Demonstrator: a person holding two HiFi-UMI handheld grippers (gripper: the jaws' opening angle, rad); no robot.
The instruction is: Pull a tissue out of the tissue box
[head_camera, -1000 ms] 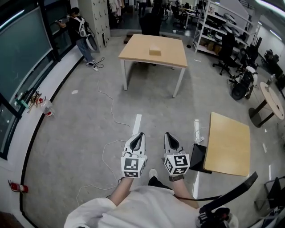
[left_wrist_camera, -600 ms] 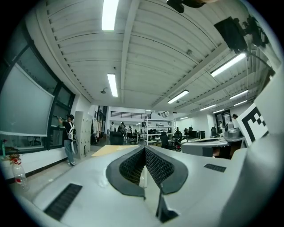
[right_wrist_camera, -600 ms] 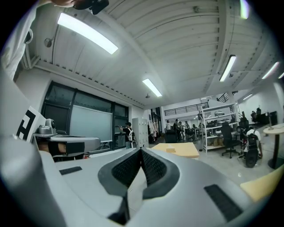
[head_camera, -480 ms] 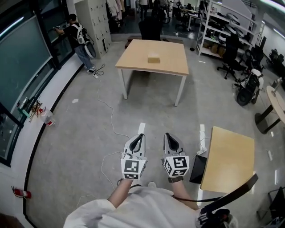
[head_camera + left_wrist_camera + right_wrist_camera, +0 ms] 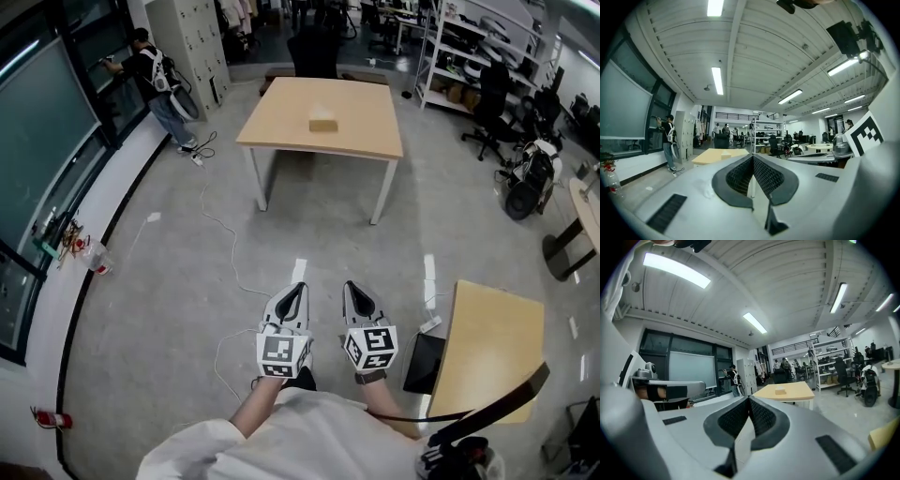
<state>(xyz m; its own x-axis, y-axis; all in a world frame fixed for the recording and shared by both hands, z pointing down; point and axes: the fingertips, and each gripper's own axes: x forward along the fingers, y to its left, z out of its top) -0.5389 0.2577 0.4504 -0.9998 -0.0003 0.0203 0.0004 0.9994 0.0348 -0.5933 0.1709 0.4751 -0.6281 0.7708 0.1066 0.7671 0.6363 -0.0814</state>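
White left gripper (image 5: 296, 287) and right gripper (image 5: 351, 286) are side by side, jaws on both clenched with nothing between them. They point at the light wooden square worktop (image 5: 281, 117) and are well apart from it. The small tan tissue box (image 5: 322, 121) sits near the worktop's middle, untouched.

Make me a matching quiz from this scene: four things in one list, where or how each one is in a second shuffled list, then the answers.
Things:
1. tissue box
2. right gripper
3. standing person
4. small table

Places or states:
A. by the dark windows, far left
B. nearest, at the head view's lower right
C. on the large table ahead
D. jaws shut, nothing between them

Pairs: 1-C, 2-D, 3-A, 4-B.
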